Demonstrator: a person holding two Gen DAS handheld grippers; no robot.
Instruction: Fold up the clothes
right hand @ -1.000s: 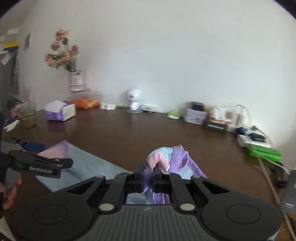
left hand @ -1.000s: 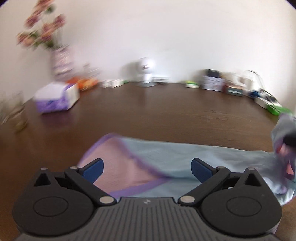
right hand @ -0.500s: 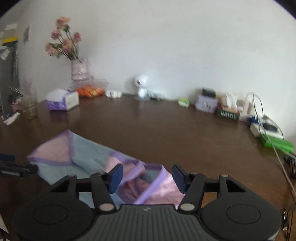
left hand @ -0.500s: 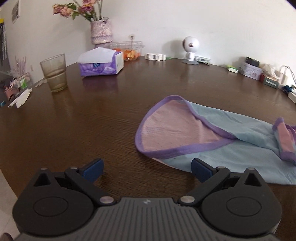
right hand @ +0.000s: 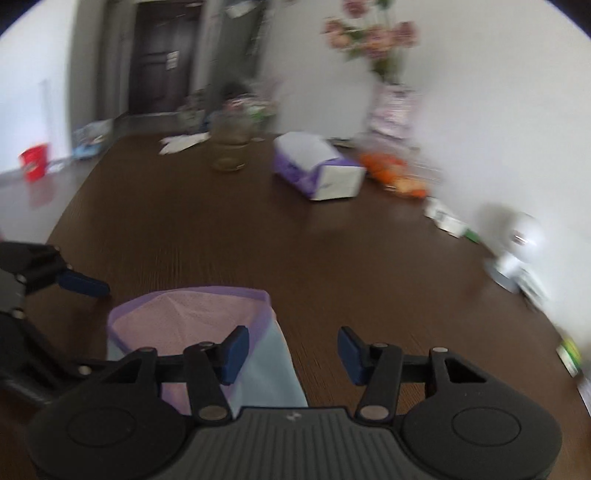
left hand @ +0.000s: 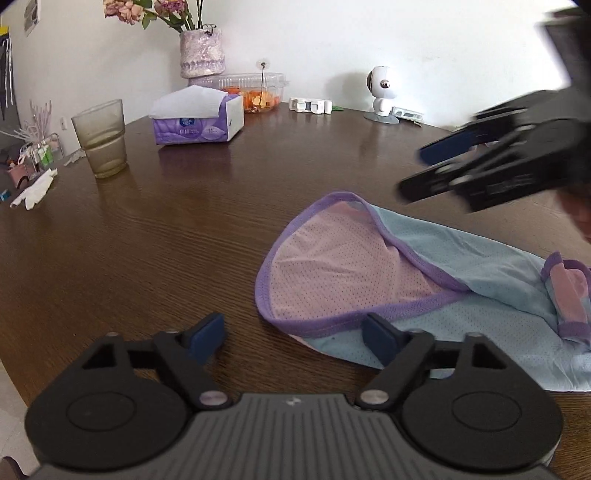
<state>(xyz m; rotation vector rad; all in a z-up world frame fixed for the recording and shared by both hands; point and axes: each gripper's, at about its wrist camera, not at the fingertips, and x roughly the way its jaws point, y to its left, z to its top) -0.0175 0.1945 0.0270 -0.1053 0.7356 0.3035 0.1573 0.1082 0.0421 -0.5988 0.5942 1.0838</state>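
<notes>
Garment (left hand: 424, 280), one, lies flat; two tongs, left (left hand: 293, 336) and right (right hand: 291, 350), closing, empty.

One garment (left hand: 424, 280), light blue and pink mesh with purple trim, lies on the single brown wooden surface (left hand: 184, 240). Two grippers show: the left gripper (left hand: 293, 338) and the right gripper (right hand: 291, 350), each with two blue-padded fingers (left hand: 207, 334), four in all. There is one drinking glass (left hand: 100, 138), one purple tissue box (left hand: 197, 120), one vase (left hand: 202, 53) holding one bunch of flowers (left hand: 147, 9), one clear plastic food container (left hand: 255, 90), one small white round-headed camera (left hand: 382, 92), and one red bucket (right hand: 34, 160) on the floor.
</notes>
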